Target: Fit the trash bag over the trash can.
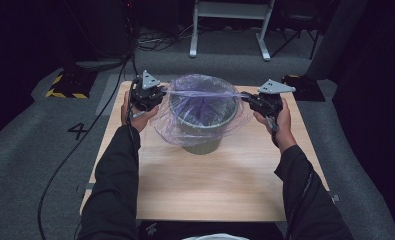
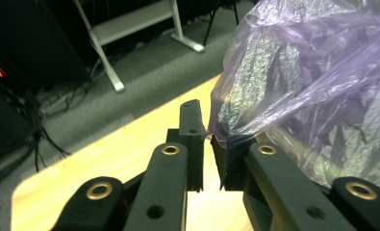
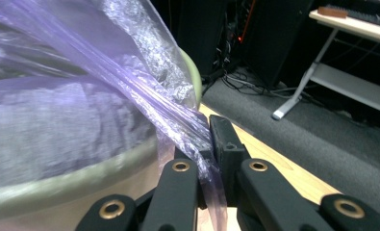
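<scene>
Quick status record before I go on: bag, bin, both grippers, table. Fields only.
bag: purple translucent bag, lining the bin and draped over its rim, edge stretched taut between both grippers
bin: green-grey round bin, upright, near the table's far middle
left gripper: shut on the bag's edge at the bin's left
right gripper: shut on the bag's edge at the bin's right
table: light wooden top, bare in front of the bin
</scene>
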